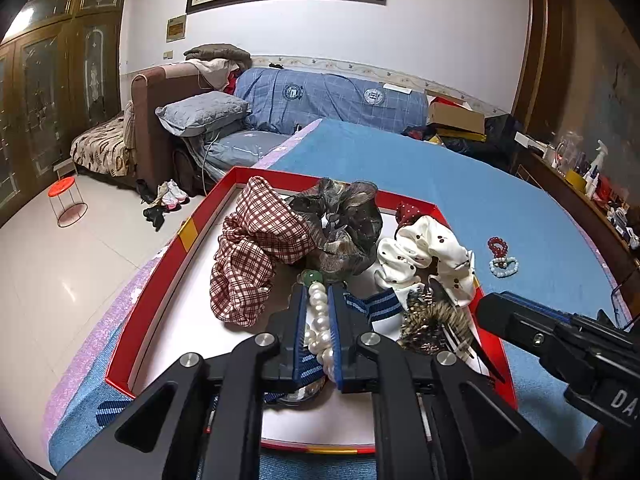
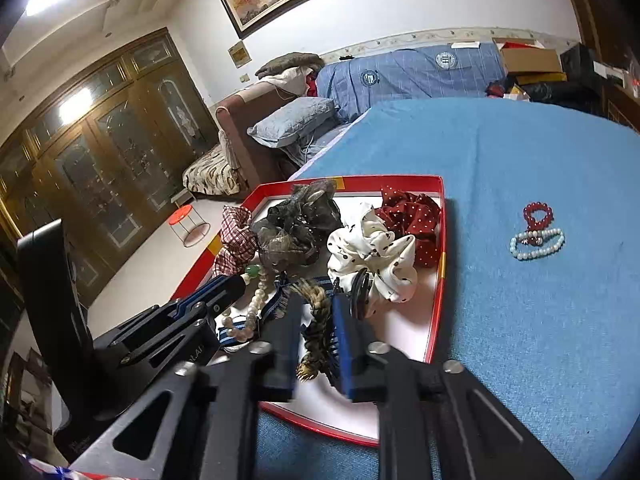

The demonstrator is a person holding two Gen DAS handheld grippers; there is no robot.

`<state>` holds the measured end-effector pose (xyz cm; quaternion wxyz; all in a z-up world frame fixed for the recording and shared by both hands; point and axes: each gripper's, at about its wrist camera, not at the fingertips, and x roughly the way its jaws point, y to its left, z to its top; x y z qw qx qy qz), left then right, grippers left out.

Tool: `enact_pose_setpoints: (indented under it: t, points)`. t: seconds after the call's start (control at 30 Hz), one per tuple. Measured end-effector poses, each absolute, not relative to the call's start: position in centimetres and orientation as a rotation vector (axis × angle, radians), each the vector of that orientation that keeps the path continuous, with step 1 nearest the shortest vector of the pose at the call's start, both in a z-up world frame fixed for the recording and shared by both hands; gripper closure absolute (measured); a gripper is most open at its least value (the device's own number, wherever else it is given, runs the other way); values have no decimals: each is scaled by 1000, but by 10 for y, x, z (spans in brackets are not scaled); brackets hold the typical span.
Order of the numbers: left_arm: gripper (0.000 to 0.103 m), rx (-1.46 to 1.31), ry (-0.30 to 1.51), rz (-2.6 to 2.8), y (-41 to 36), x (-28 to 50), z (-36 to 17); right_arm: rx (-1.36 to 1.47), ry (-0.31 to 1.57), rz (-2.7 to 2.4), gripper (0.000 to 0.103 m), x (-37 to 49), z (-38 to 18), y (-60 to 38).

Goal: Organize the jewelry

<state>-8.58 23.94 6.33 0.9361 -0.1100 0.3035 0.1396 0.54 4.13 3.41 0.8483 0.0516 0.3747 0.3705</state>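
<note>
A red-rimmed tray (image 1: 160, 280) (image 2: 438, 280) on the blue table holds scrunchies, a striped ribbon and a leopard hair clip (image 1: 432, 320). My left gripper (image 1: 318, 300) is shut on a pearl bracelet (image 1: 320, 320) with a green bead (image 1: 310, 278), low over the tray; it shows in the right wrist view (image 2: 256, 304) too. My right gripper (image 2: 314, 312) has its jaws around the leopard hair clip (image 2: 316, 320) with a gap showing on each side. A red bead bracelet (image 2: 538, 214) and a pale bead bracelet (image 2: 536, 244) lie on the cloth right of the tray.
In the tray lie a checked scrunchie (image 1: 256, 256), a dark sheer one (image 1: 344, 224), a white dotted one (image 1: 424, 256) and a red dotted one (image 2: 412, 216). The blue cloth (image 2: 520, 340) spreads right of the tray. A sofa (image 1: 320, 96) stands beyond.
</note>
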Motion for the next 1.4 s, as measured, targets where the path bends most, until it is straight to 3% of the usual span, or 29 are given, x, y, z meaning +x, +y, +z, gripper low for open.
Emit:
enact_pose_setpoints:
  t: [0.07,0.33,0.53,0.6,0.7,0.87,1.03,1.4]
  points:
    - [71,-228,612,292,239,-86,65,121,778,778,58,4,37,37]
    - [64,-190,561,311,225,-101,80,138,721,767,57,-10,53,19]
    - [23,-153,515,348,206,-127,94,111,675,749,56,-31,63,1]
    - [12,-151,510,352,199,-140,99,97,649,731,49,-41,67,-9]
    - [0,-97,479,402,183,-163,106,75,601,702,29,-60,75,-25]
    - [0,-18,477,479,168,-184,101,19,523,653,7,-106,78,-43]
    - [0,57,584,582,169,-189,79,-42,513,599,6,-141,62,-47]
    - [0,30,628,591,184,-210,62,-98,542,608,6,-147,48,-37]
